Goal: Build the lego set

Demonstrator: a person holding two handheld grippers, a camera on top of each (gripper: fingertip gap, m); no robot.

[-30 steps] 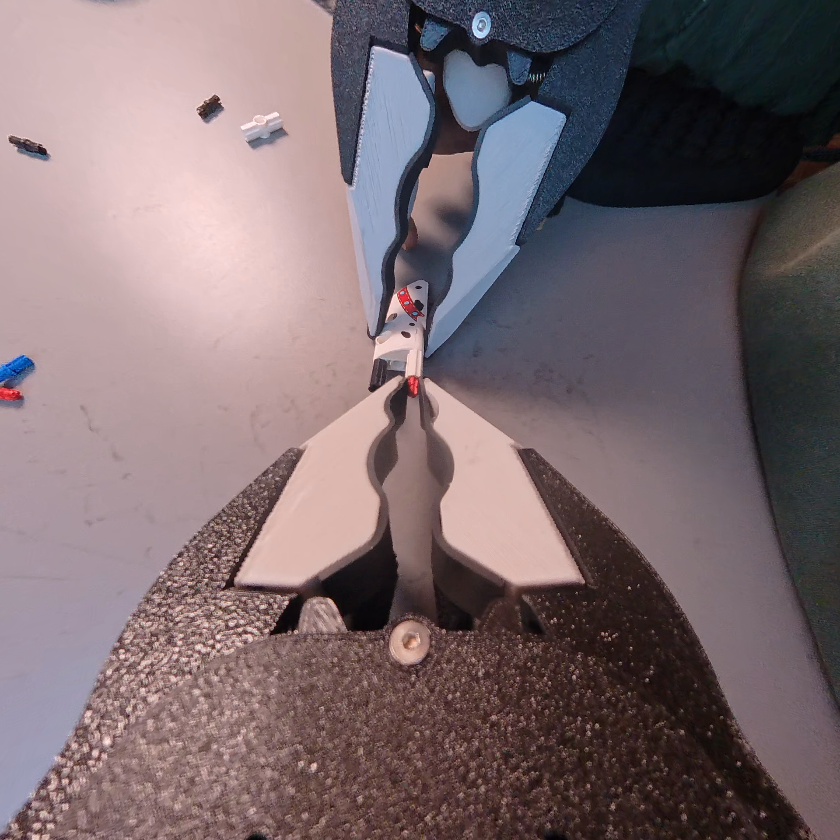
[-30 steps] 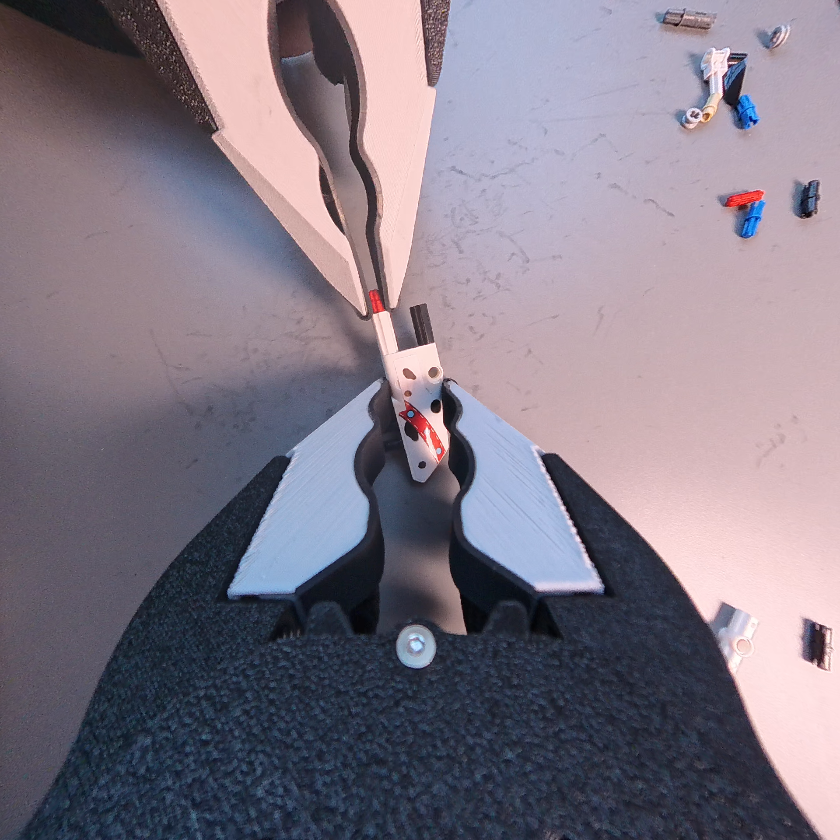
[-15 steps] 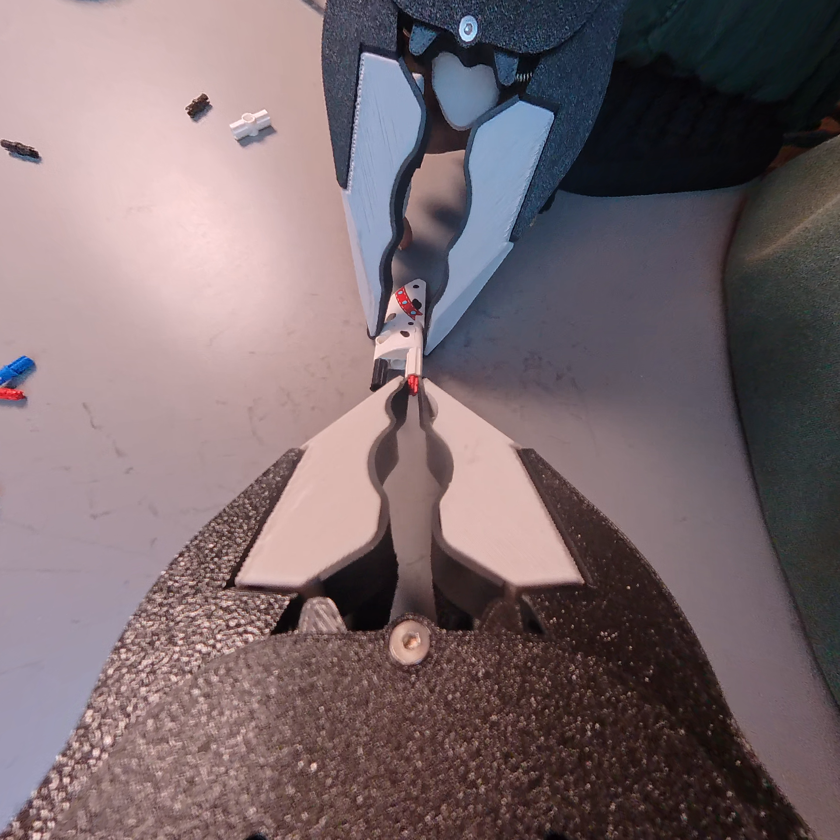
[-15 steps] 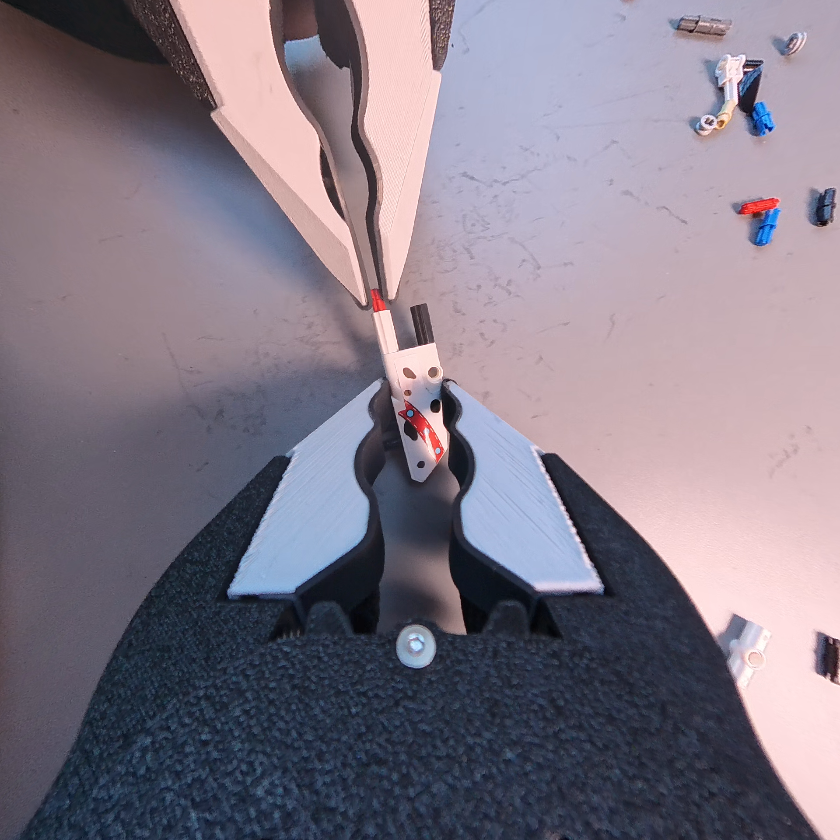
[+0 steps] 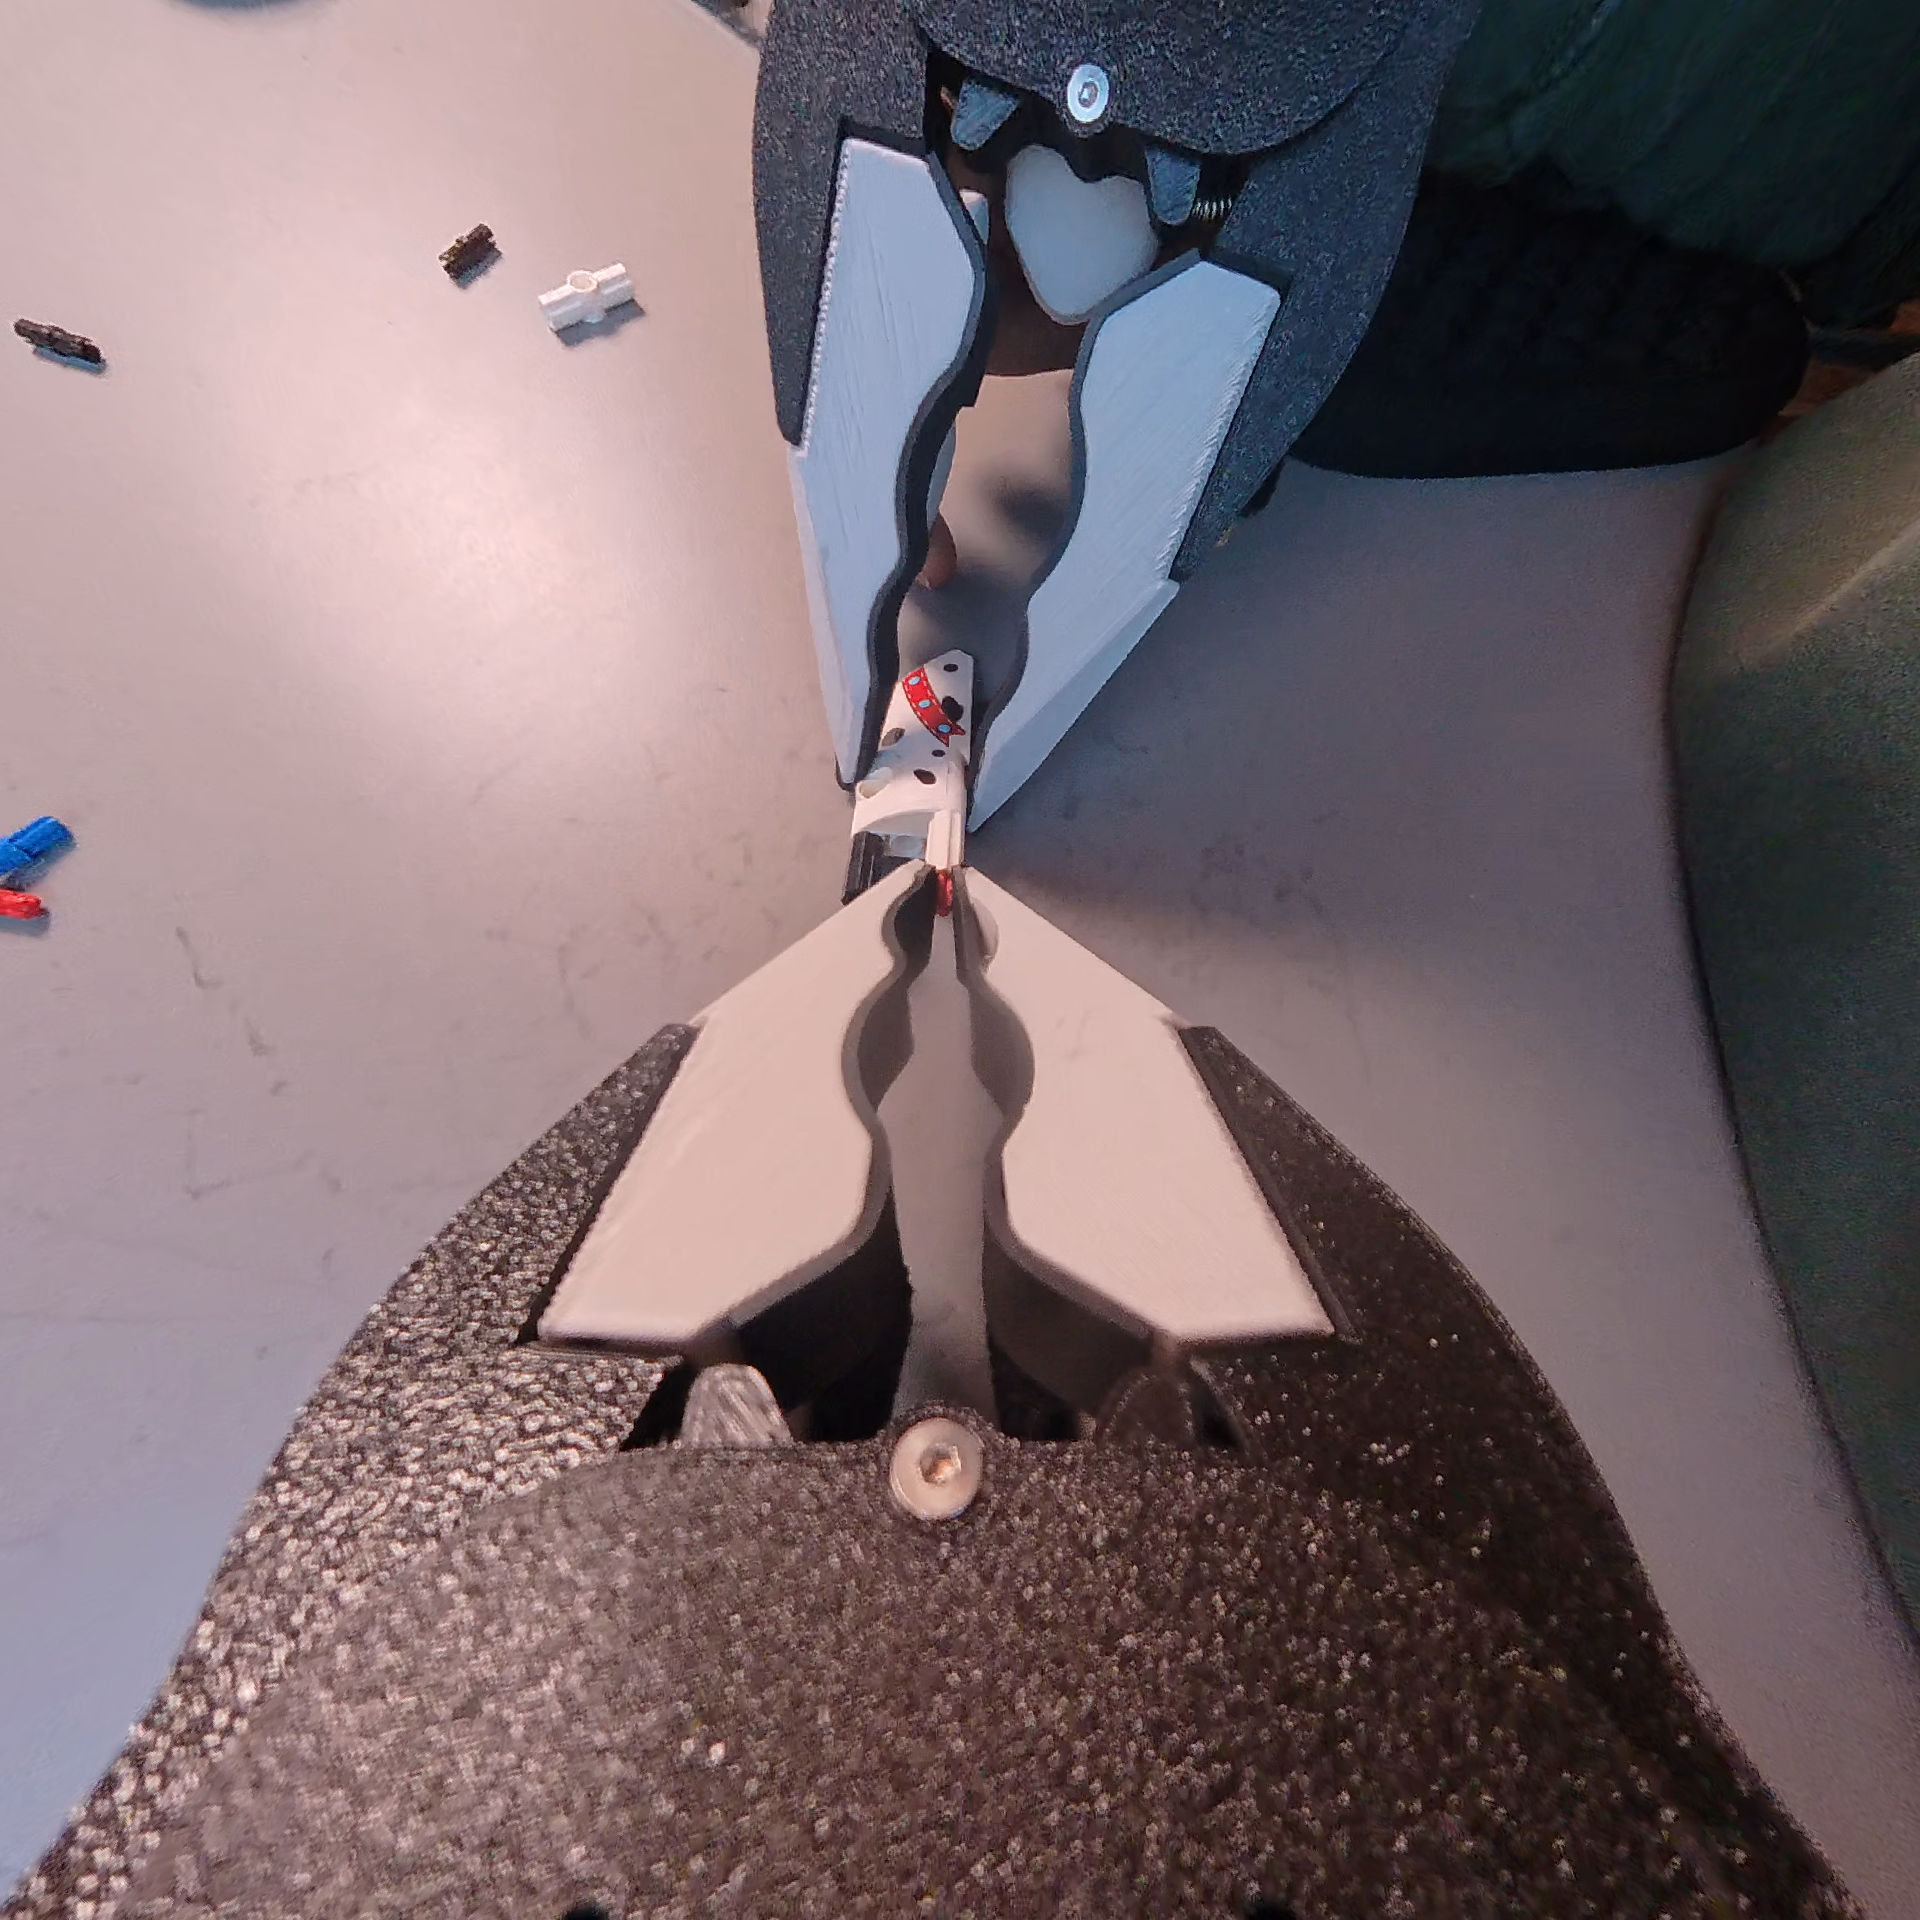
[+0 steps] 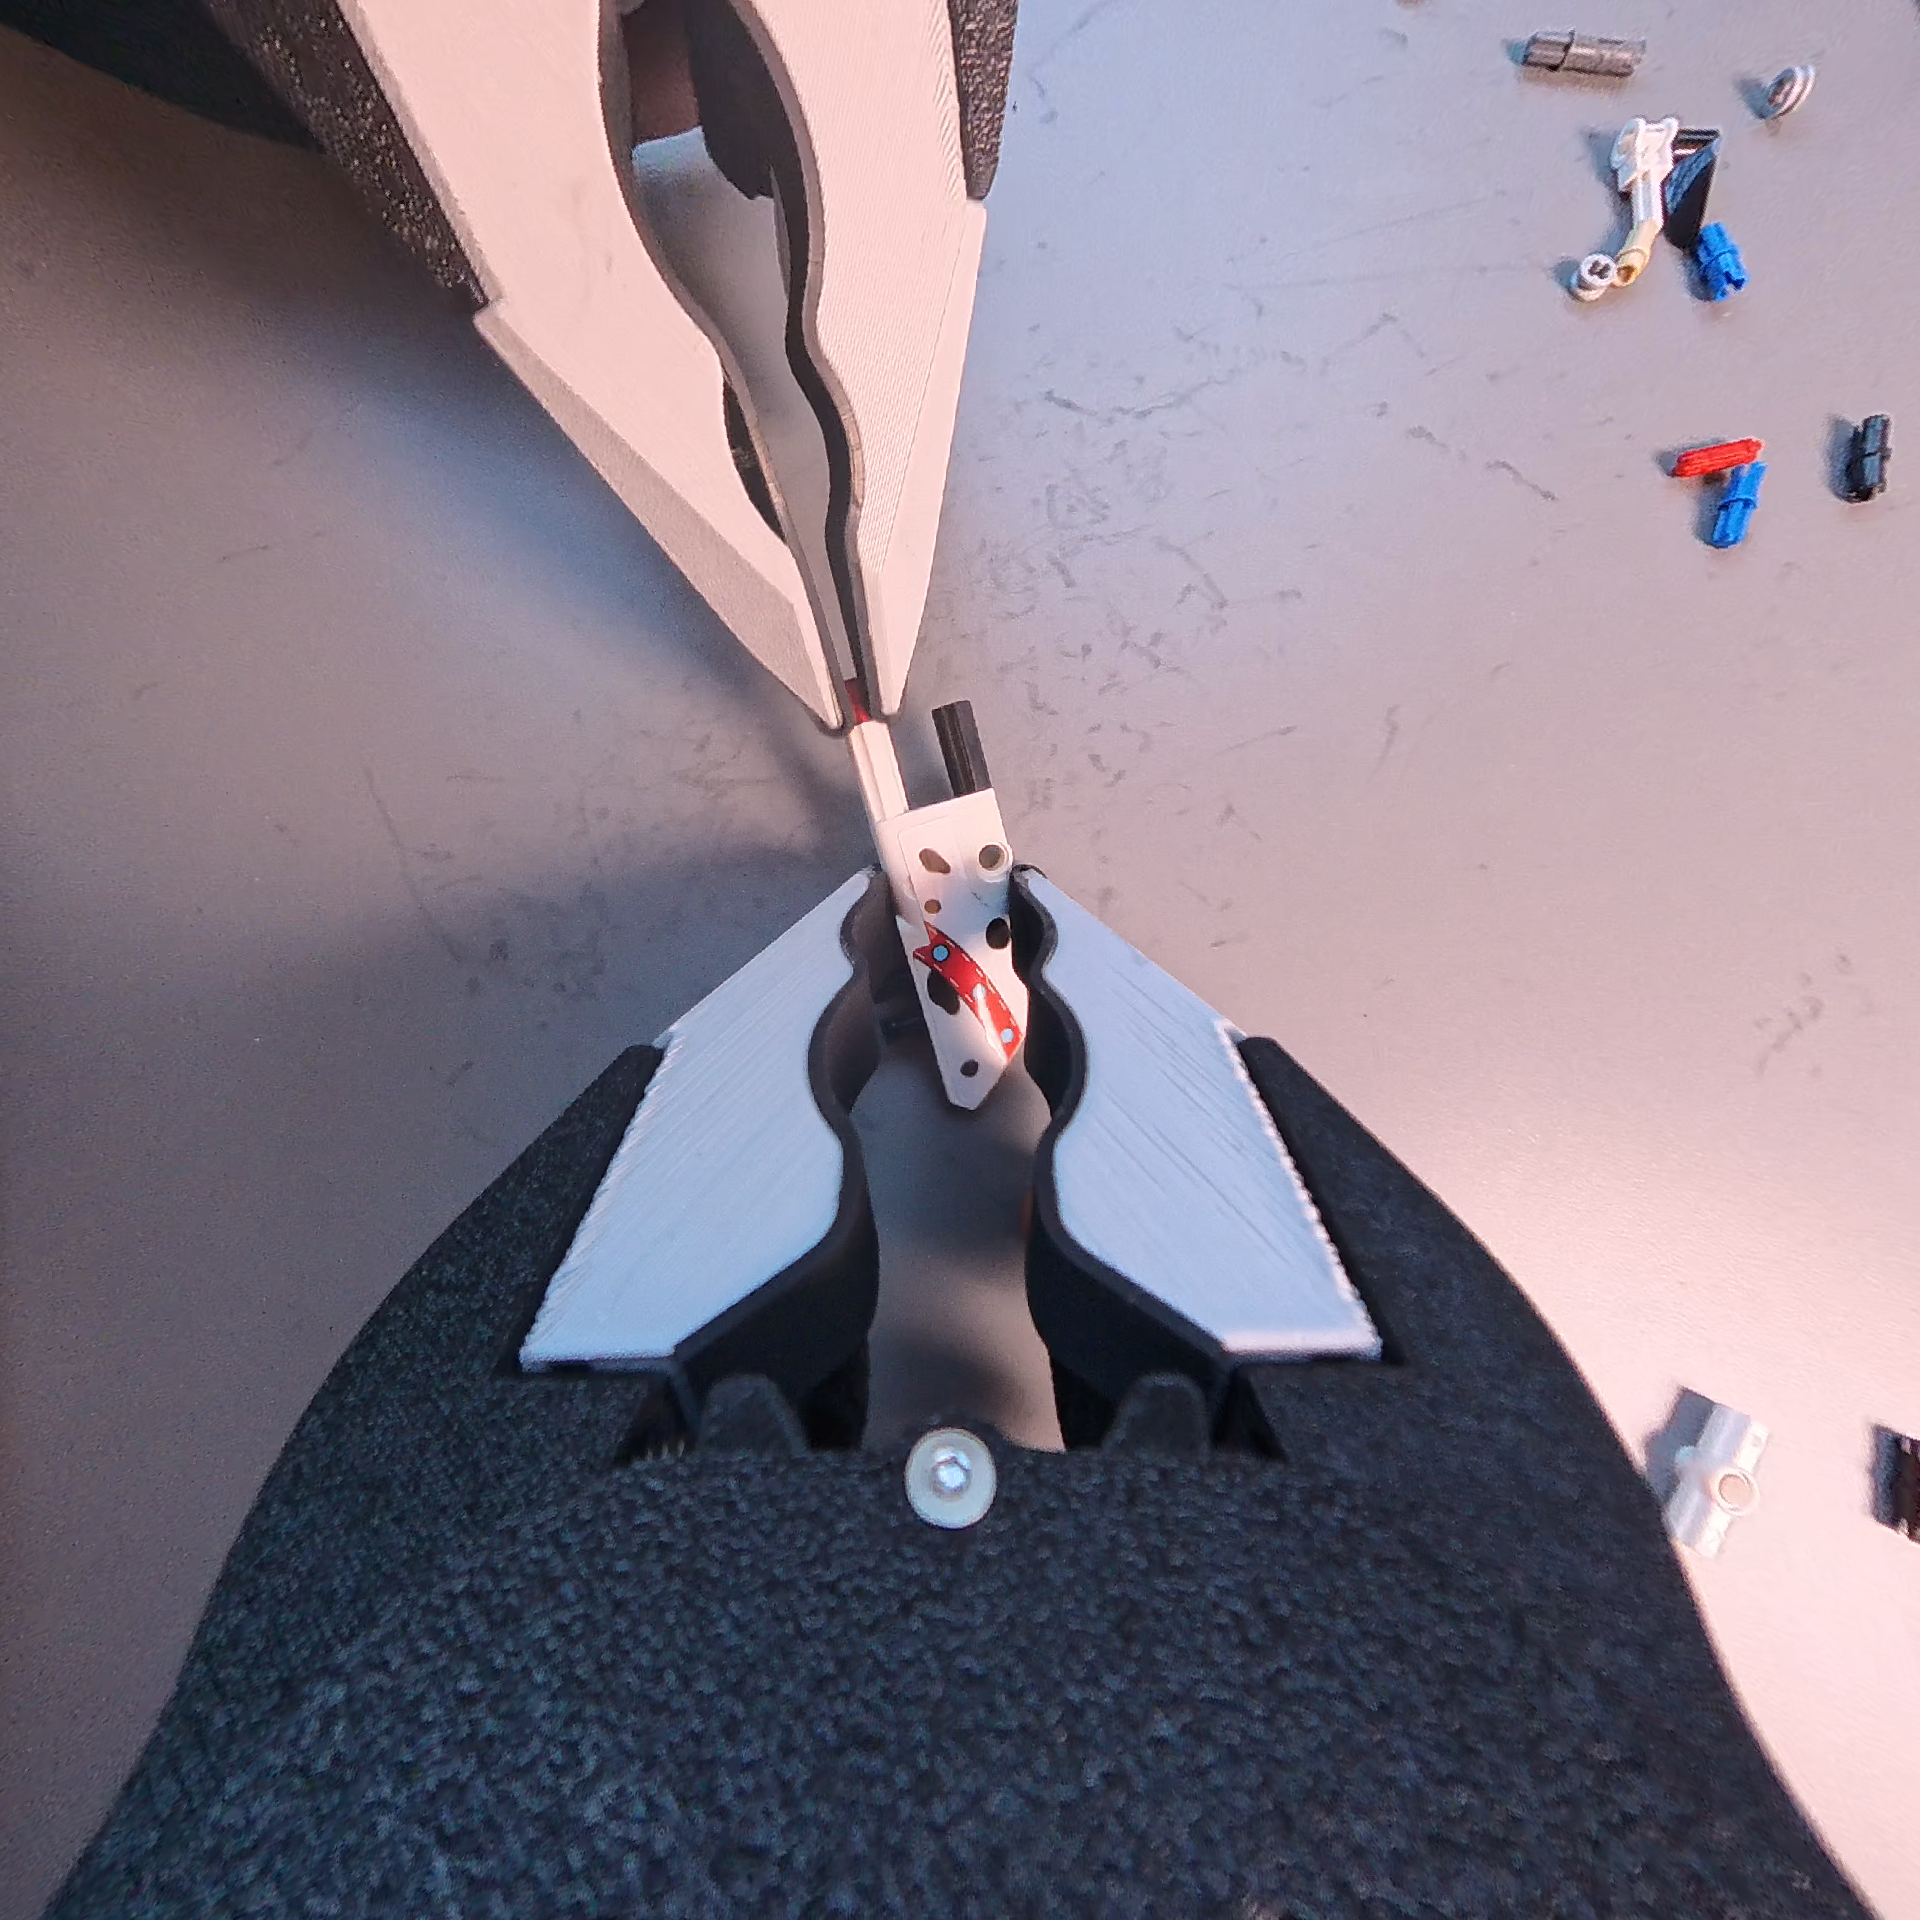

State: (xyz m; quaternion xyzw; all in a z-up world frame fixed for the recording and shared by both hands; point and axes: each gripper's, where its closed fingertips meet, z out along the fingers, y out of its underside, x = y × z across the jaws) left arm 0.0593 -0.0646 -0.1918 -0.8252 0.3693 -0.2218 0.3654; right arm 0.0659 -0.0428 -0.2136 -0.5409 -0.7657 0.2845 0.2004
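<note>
Grey scuffed counter (image 6: 1351, 727) filled both views, small parts scattered on it. Dark green padded thing (image 5: 1808, 1039) sat at the counter's edge in the left wrist view, kind unclear.

Right gripper (image 6: 940, 888) had its jaws clenched on the white spotted lego piece (image 6: 961, 966), a white panel with black spots and a red band, held off the counter, tilted, tip pointing back toward the right wrist camera. A black pin (image 6: 958, 743) stuck out of the piece's far end. A thin white axle with red tip (image 6: 873, 764) also stuck out there, beside the pin.

Left gripper (image 5: 940, 899) had its jaws pinched nearly together on the red tip of that axle, so both grippers met nose to nose at the piece; same piece seen in the left wrist view (image 5: 925, 748) between the far gripper's fingertips (image 5: 1023, 769).

Loose parts, all well apart from the grippers: white connector (image 6: 1709, 1465) and a black pin at the frame edge (image 6: 1901, 1481); white and black cluster with blue pin (image 6: 1662, 208); red axle (image 6: 1716, 455) touching a blue pin (image 6: 1733, 506); black pin (image 6: 1865, 470); grey pin (image 6: 1584, 52); small grey ring-like part (image 6: 1785, 88).
</note>
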